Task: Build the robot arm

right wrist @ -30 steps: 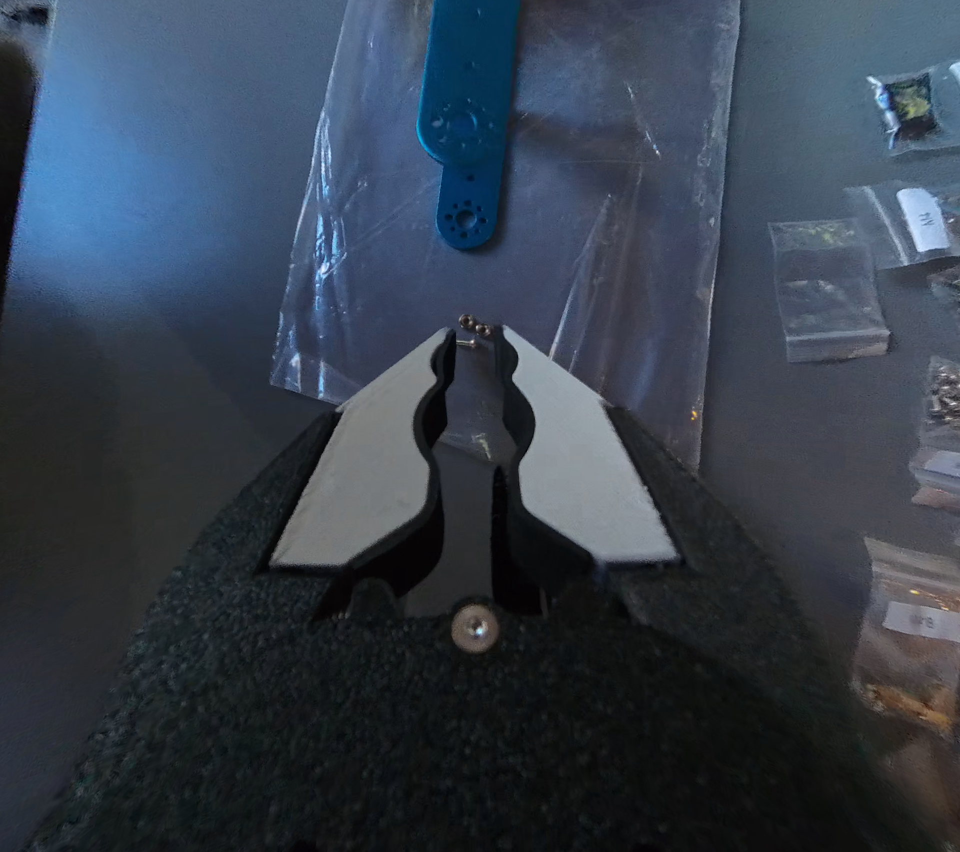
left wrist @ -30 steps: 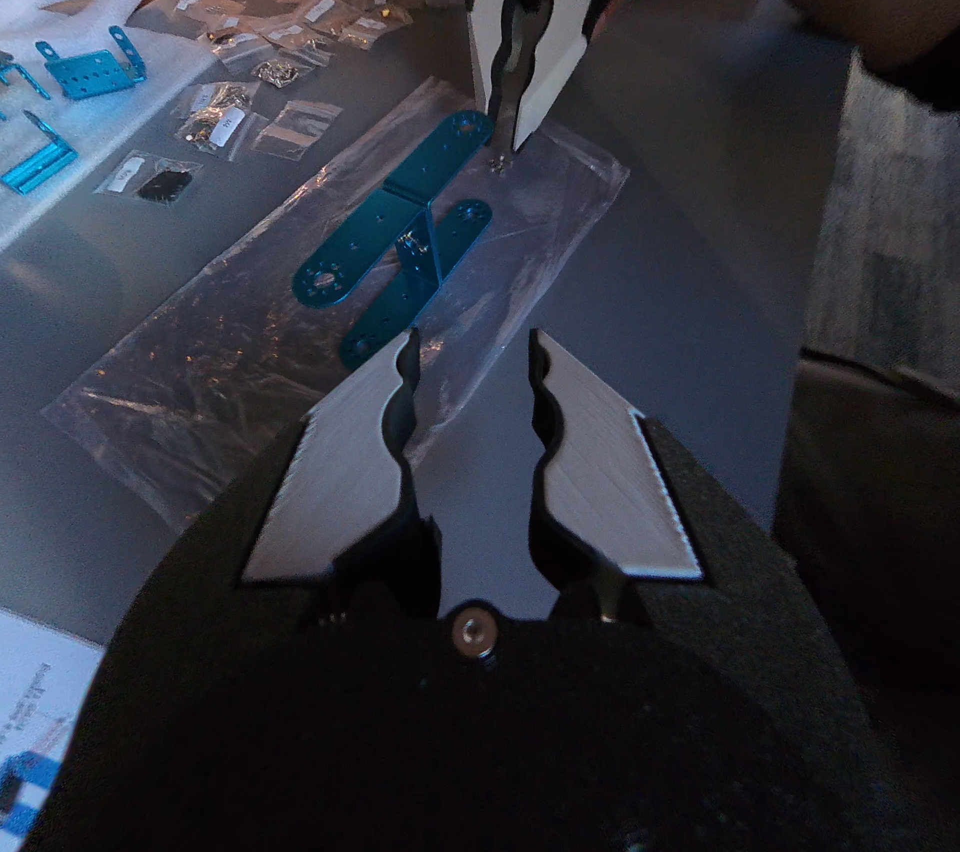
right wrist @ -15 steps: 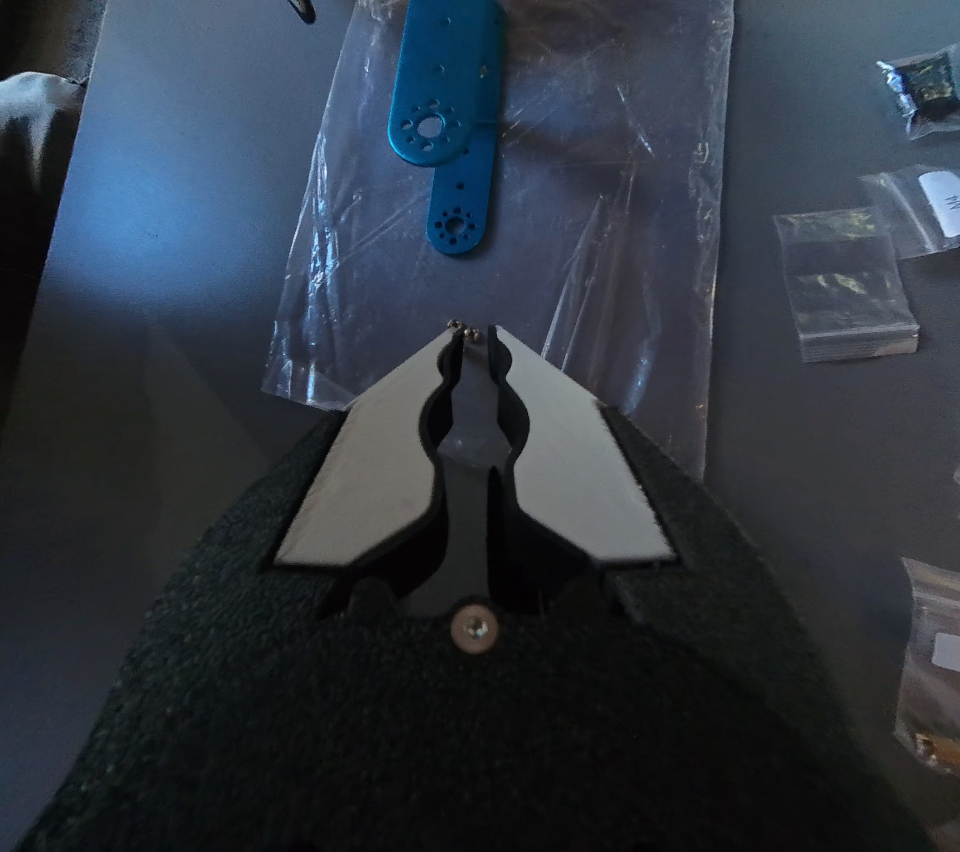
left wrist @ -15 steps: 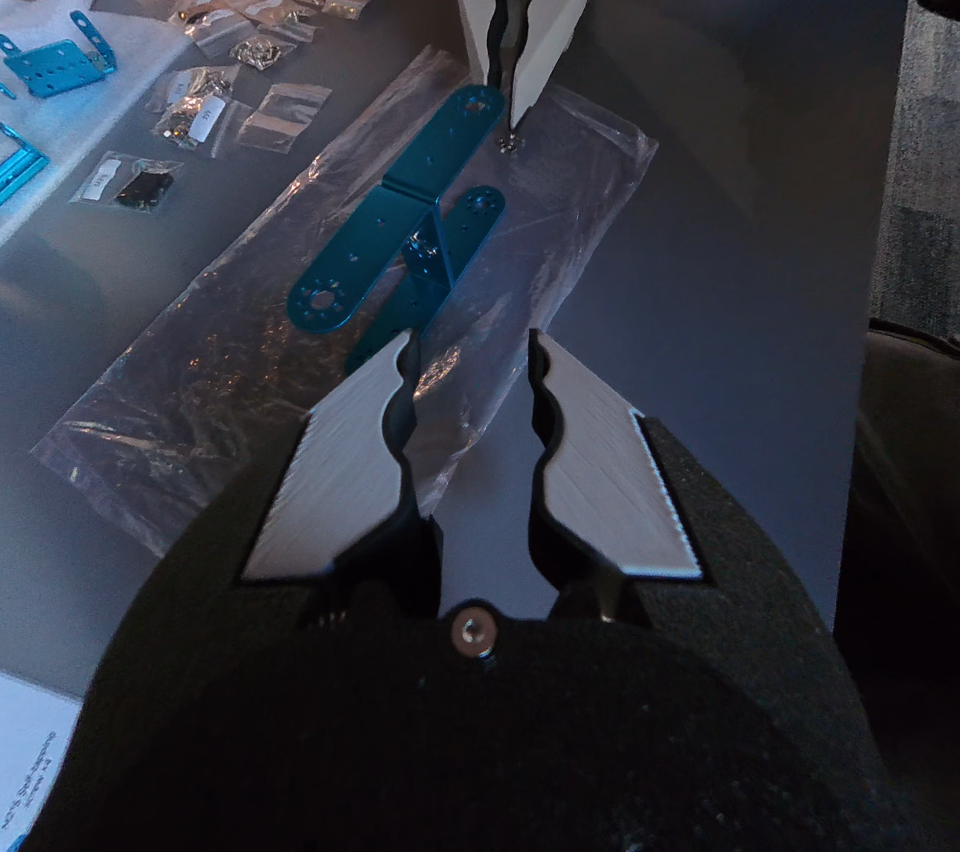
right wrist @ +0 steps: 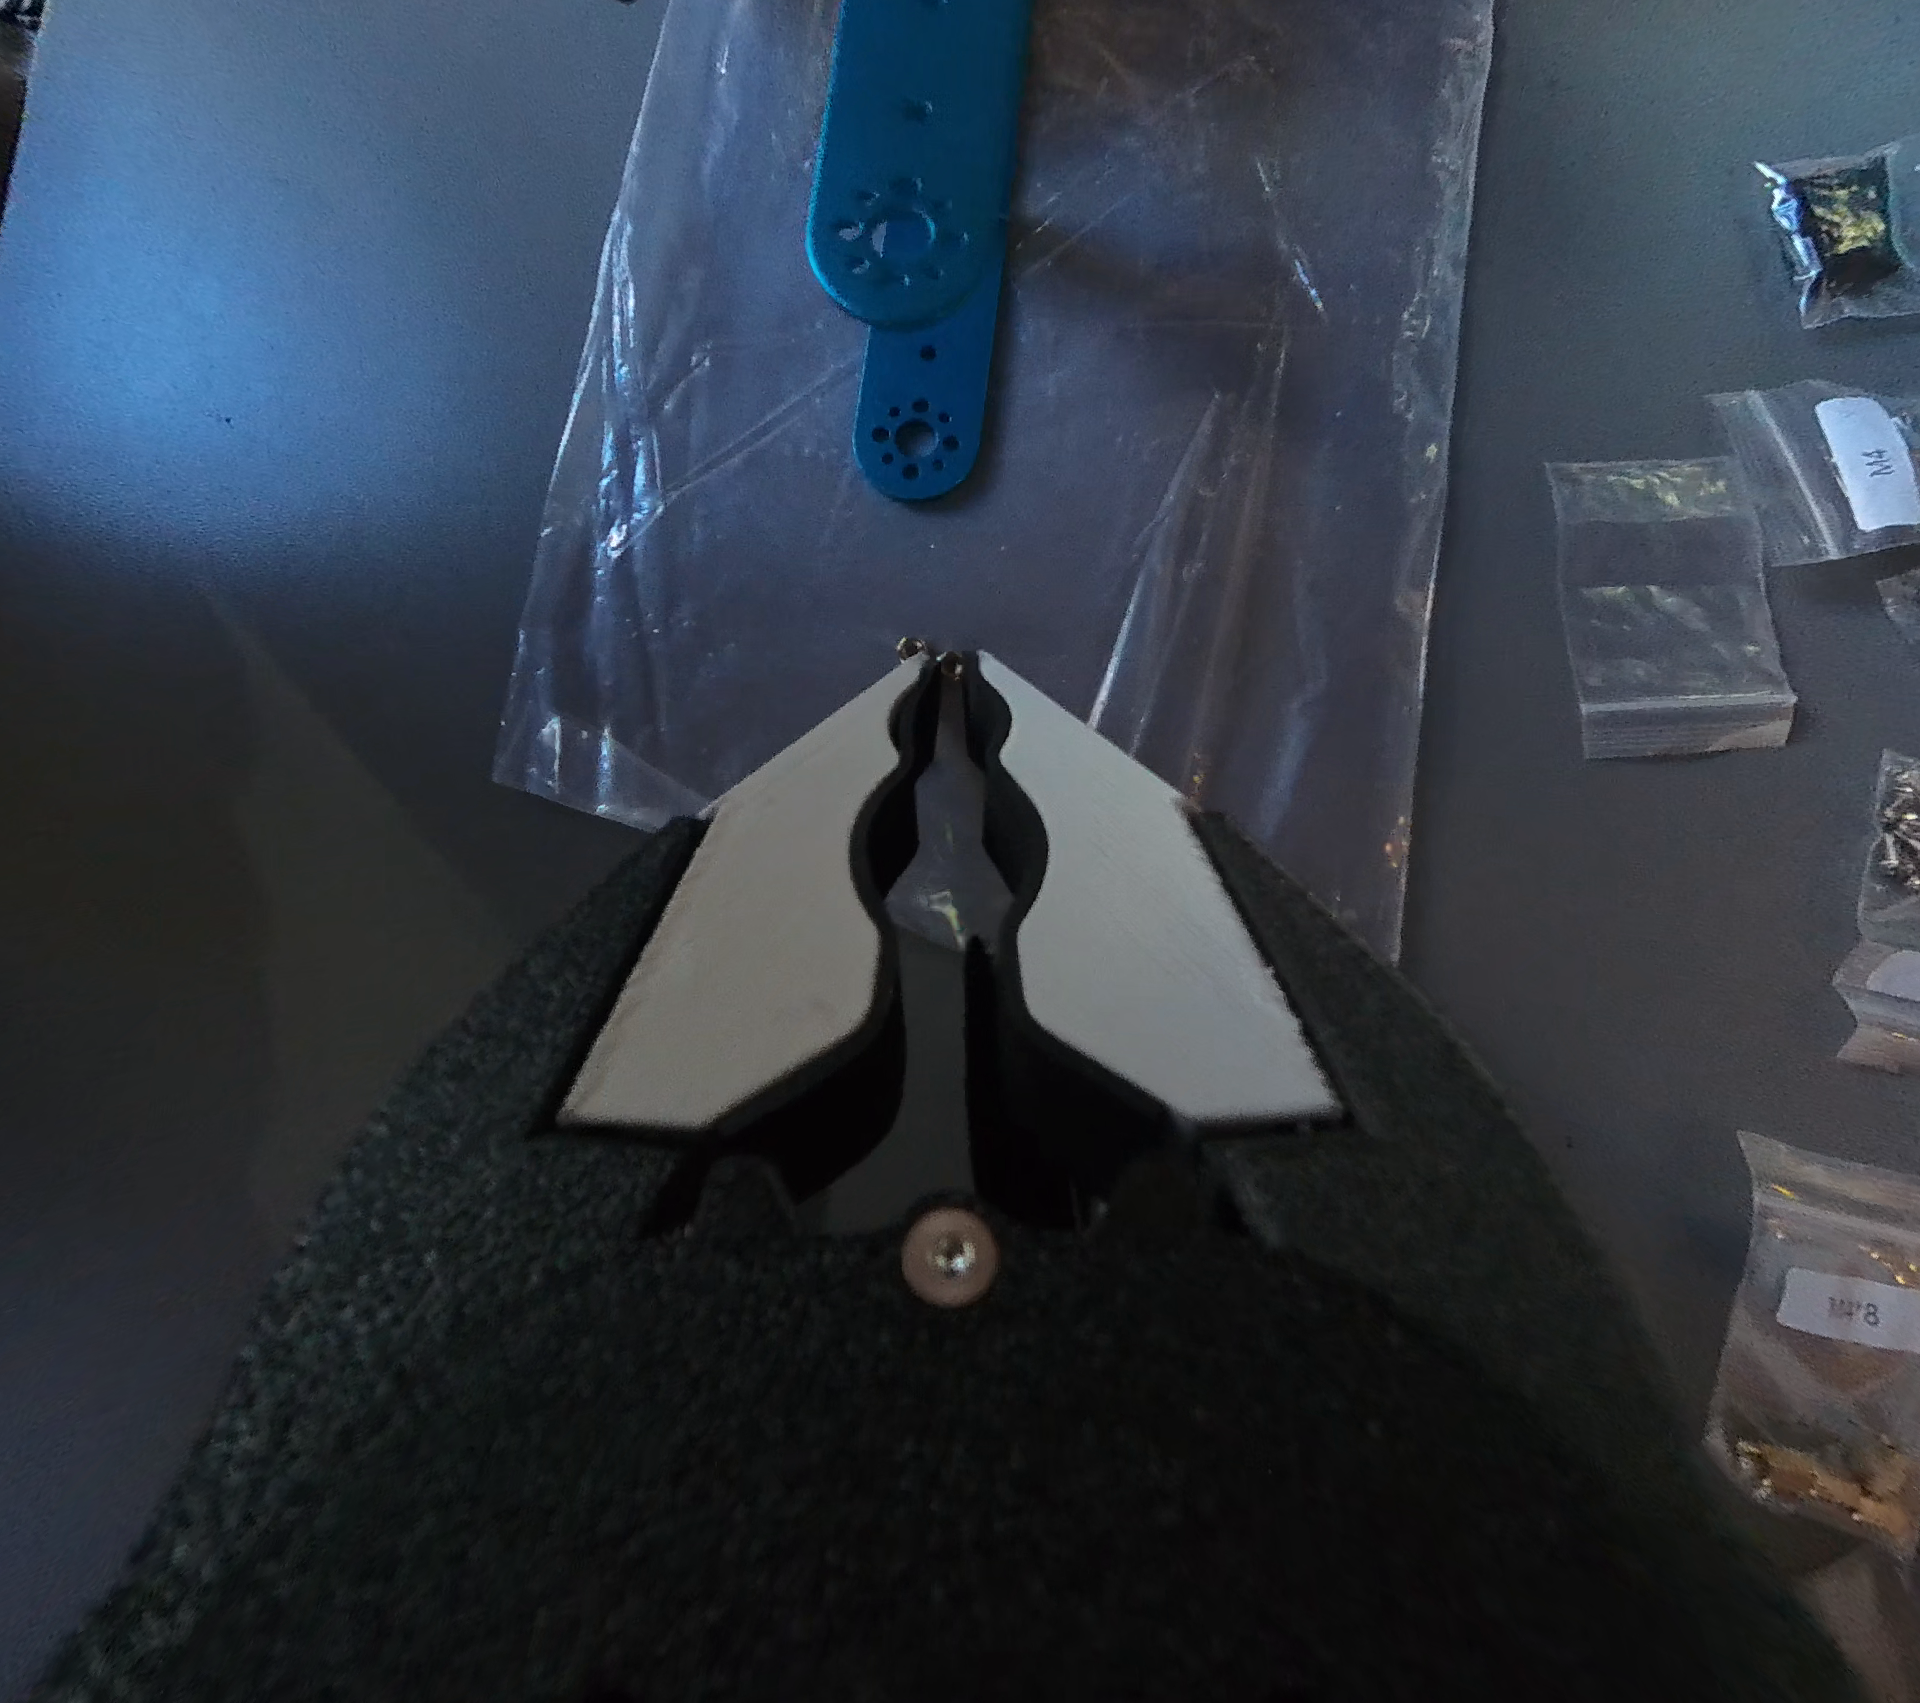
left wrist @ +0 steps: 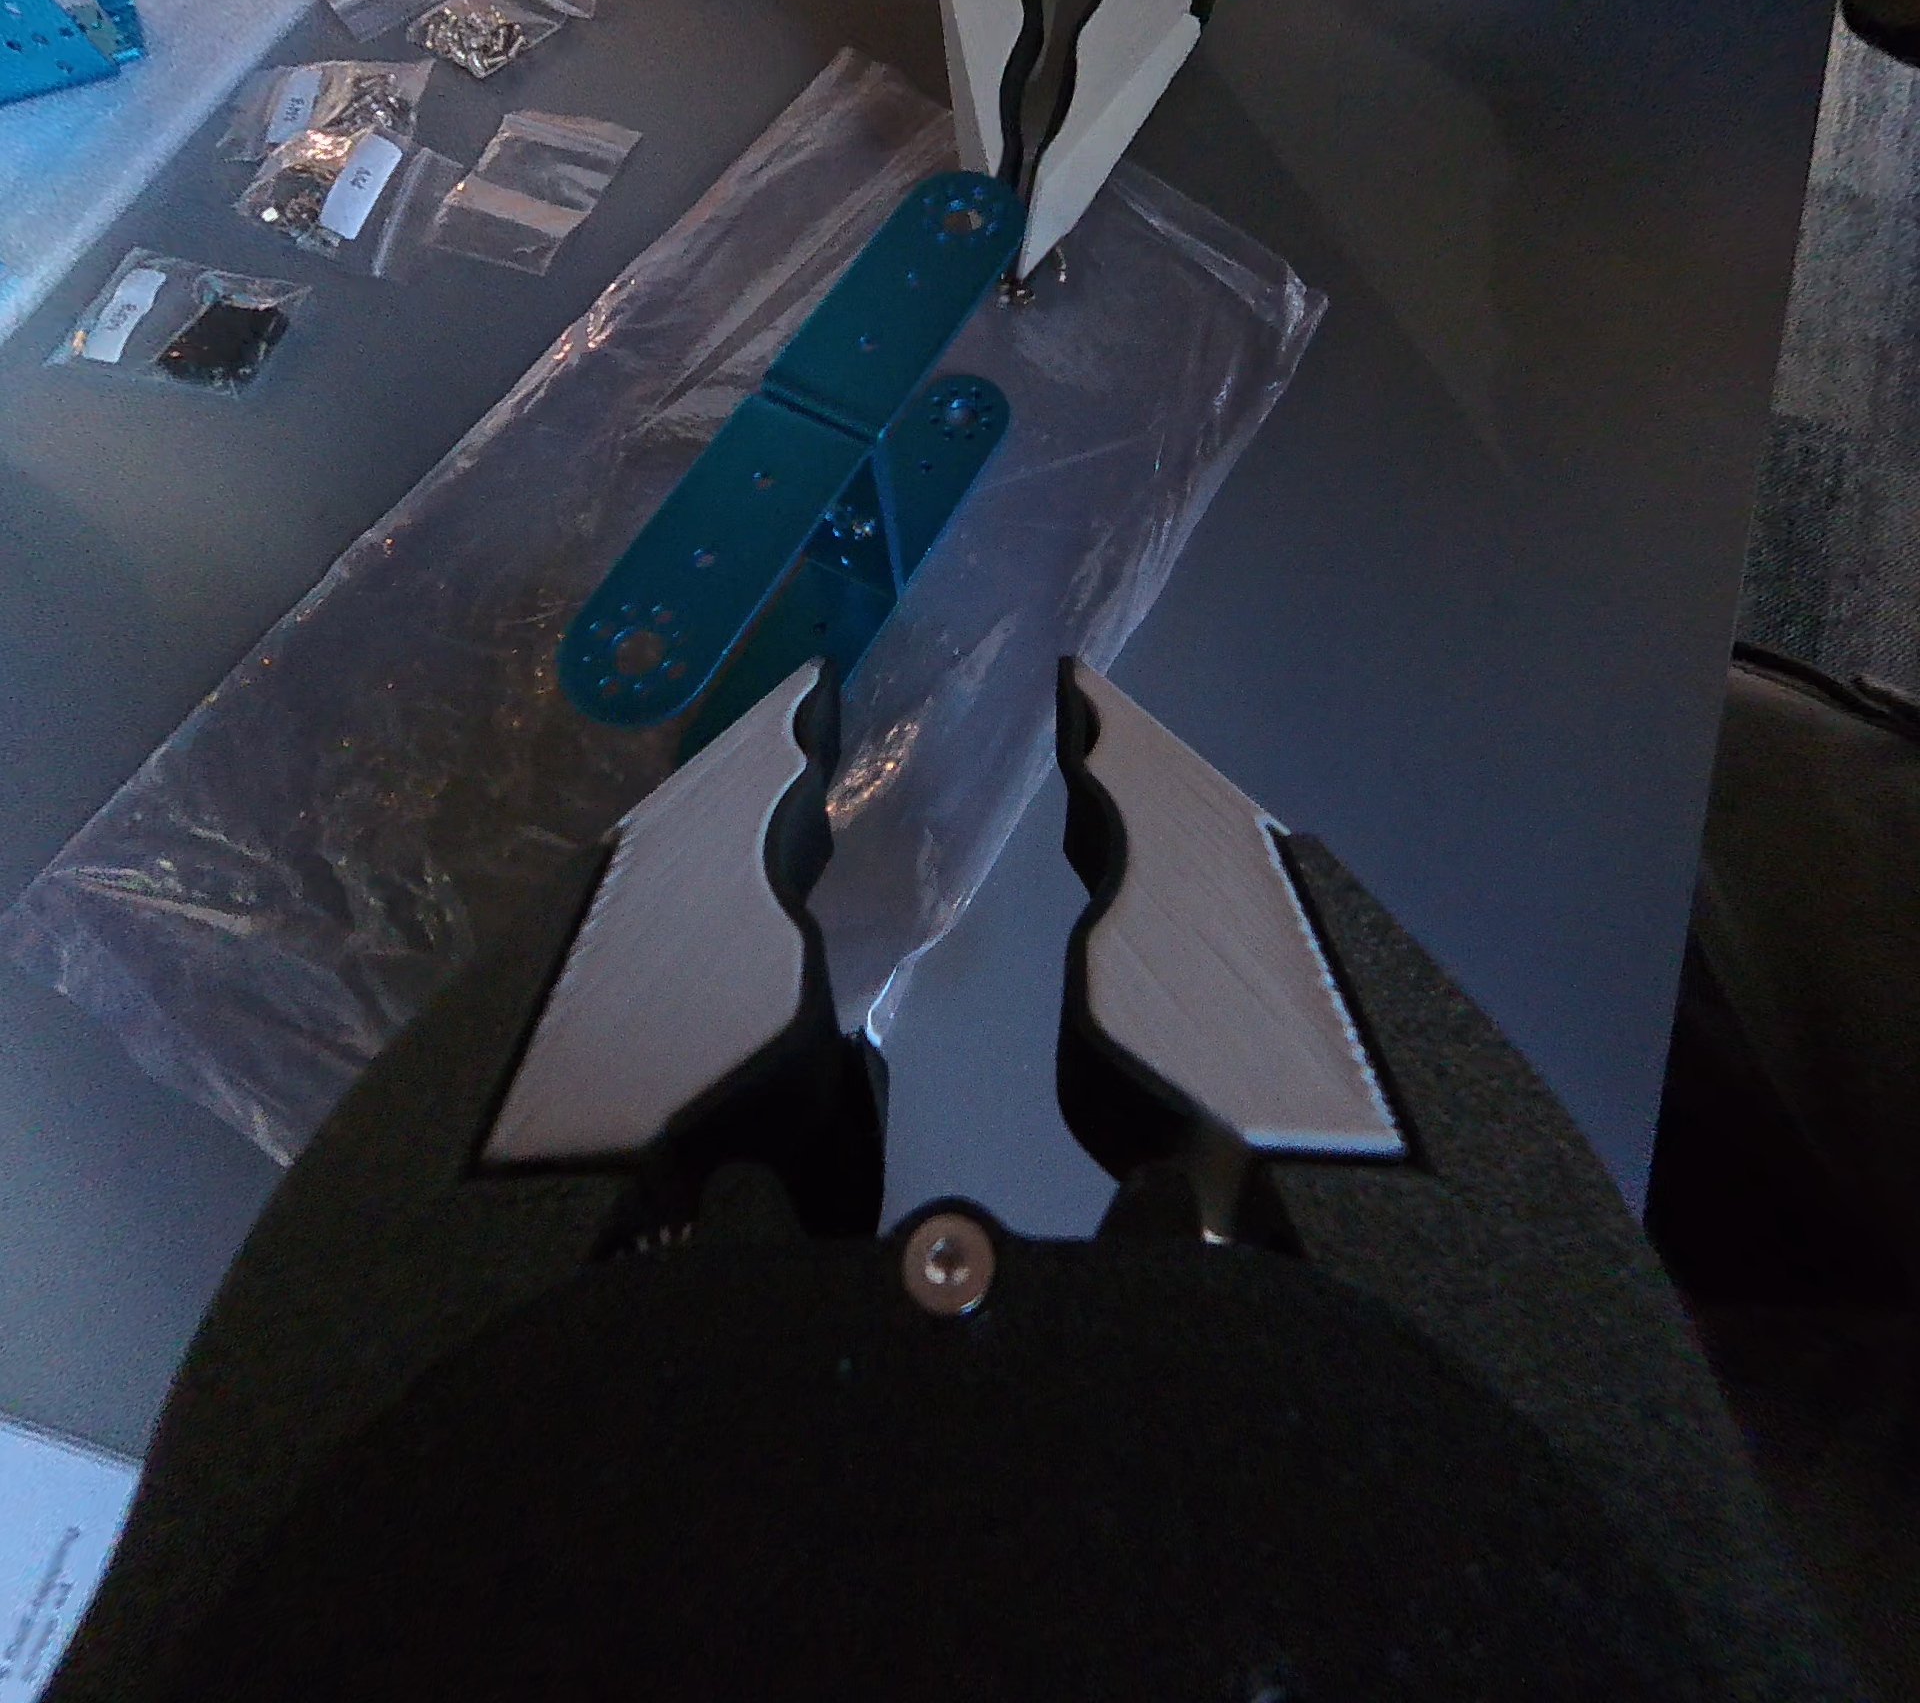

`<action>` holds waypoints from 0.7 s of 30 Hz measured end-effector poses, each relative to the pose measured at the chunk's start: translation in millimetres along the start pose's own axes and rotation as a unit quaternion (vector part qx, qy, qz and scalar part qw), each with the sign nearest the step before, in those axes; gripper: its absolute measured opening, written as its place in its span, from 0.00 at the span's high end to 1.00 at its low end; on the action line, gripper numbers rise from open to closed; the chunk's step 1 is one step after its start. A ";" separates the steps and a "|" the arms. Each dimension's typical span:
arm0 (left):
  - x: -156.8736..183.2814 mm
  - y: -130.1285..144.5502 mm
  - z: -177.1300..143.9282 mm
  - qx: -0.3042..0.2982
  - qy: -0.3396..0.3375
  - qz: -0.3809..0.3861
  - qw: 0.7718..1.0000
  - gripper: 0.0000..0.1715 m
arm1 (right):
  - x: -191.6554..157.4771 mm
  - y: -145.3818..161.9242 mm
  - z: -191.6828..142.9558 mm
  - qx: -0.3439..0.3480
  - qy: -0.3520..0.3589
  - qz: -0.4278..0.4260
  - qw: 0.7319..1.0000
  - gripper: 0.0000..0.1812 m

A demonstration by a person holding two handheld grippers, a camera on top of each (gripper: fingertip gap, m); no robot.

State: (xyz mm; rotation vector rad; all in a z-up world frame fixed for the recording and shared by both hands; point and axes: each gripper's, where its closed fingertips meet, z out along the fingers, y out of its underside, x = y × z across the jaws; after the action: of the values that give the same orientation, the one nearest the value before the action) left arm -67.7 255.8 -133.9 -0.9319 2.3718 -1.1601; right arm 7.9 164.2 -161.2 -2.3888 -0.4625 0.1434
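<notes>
Left gripper (left wrist: 940, 697): open, holding nothing; it hangs over the near end of the clear plastic bag (left wrist: 1132, 427), its tips just past the low end of the blue bracket (left wrist: 790, 469).
Right gripper (right wrist: 940, 666): fingers drawn nearly together, tips down on the bag; a small metal screw (right wrist: 950, 664) sits right at the tips, apparently pinched. Whether the grip is firm, cannot tell.
Second screw (right wrist: 911, 644): loose on the bag, just beside the left fingertip of the right gripper.
Same spot, left wrist view: the right gripper (left wrist: 1023, 251) comes down steeply, tips meeting the bag beside the rounded end of the bracket.
Blue bracket: 2 perforated metal strips, 1 overlapping the other, lying on the bag, near the screws but not touching them.
Desk (right wrist: 312, 303): grey; bag lies flat on it.
Surroundings: small zip bags (right wrist: 1662, 604) of hardware to the right of the right gripper; more blue parts (left wrist: 62, 22) on white foam at far left in the left wrist view.
Step in hand (judgement): fine pinch on 1 tiny screw.
</notes>
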 end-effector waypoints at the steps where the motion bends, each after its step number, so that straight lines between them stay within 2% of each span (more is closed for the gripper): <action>1: 1.5 -1.3 -0.4 0.001 0.002 0.008 1.000 0.76 | -1.8 -0.2 -0.5 0.004 -0.007 0.001 1.000 0.99; 3: 6.8 -6.7 -6.4 0.009 0.016 0.023 1.000 0.76 | -1.6 -2.8 -3.6 0.020 -0.015 0.014 1.000 0.98; 6: 17.8 -21.4 -27.3 0.042 0.073 0.046 0.995 0.76 | -0.4 -14.7 -14.0 0.065 -0.026 0.027 0.997 0.98; 8: 9.6 -30.6 -38.8 0.063 0.088 0.074 0.991 0.76 | 1.4 -15.5 -17.5 0.072 -0.027 0.029 0.997 1.00; 12: -16.9 -47.8 -41.2 0.086 0.132 0.085 0.984 0.76 | 11.8 10.2 -13.7 -0.005 0.011 0.015 1.000 1.00; 14: -29.6 -53.7 -38.9 0.099 0.140 0.071 0.983 0.76 | 13.6 6.6 -17.3 -0.004 0.023 0.015 1.000 1.00; 18: -45.3 -47.3 -36.9 0.136 0.111 0.060 0.983 0.76 | -15.6 -19.7 -19.0 0.006 -0.005 -0.008 1.000 0.95; 21: -56.5 -37.4 -43.9 0.146 0.073 0.059 0.985 0.76 | -25.4 -10.9 -9.9 -0.075 -0.018 -0.027 0.997 0.94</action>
State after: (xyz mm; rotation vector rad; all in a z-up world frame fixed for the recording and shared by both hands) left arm -35.6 302.7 -76.6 -0.6199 2.2462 -1.5220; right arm -16.6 156.4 -147.2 -2.5200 -0.5723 0.1311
